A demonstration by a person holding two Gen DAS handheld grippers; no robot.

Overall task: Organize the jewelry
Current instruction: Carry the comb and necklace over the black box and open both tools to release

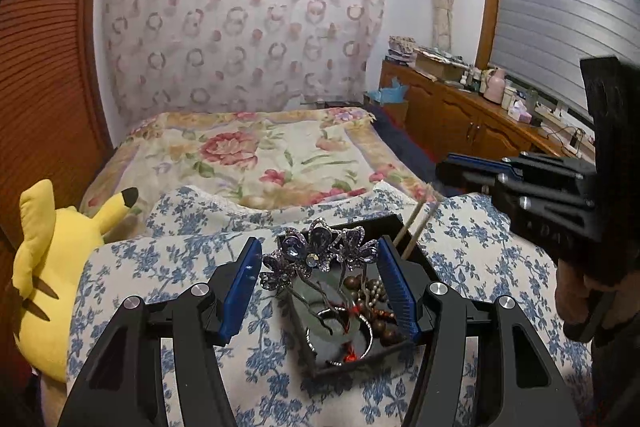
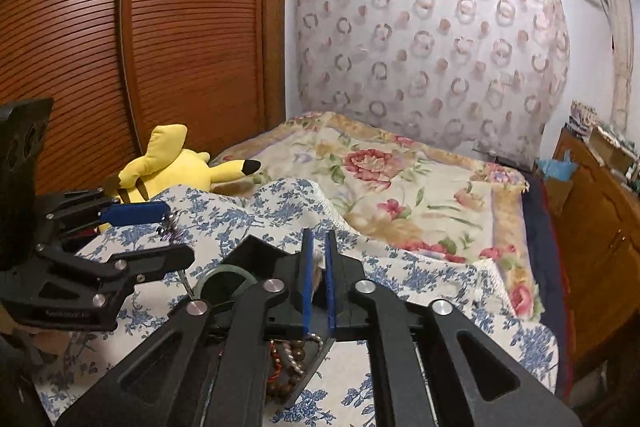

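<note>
Left claw (image 1: 319,245) agape astride purple hairpin (image 1: 316,255) standing in tray (image 1: 352,367), right claw (image 2: 319,233) pinched on pale sticks (image 1: 412,231) at far corner; risks snagging hairpin prongs in beads (image 1: 372,291), dragging tangle out, tipping tray on soft quilt (image 1: 160,267).

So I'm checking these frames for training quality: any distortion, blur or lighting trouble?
Left wrist: strong fisheye bending of the wardrobe, dark corner vignette, purple hairpin fairly sharp. Right wrist: same bending, right gripper sharp, tray contents in shadow beneath it, soft indoor light.
</note>
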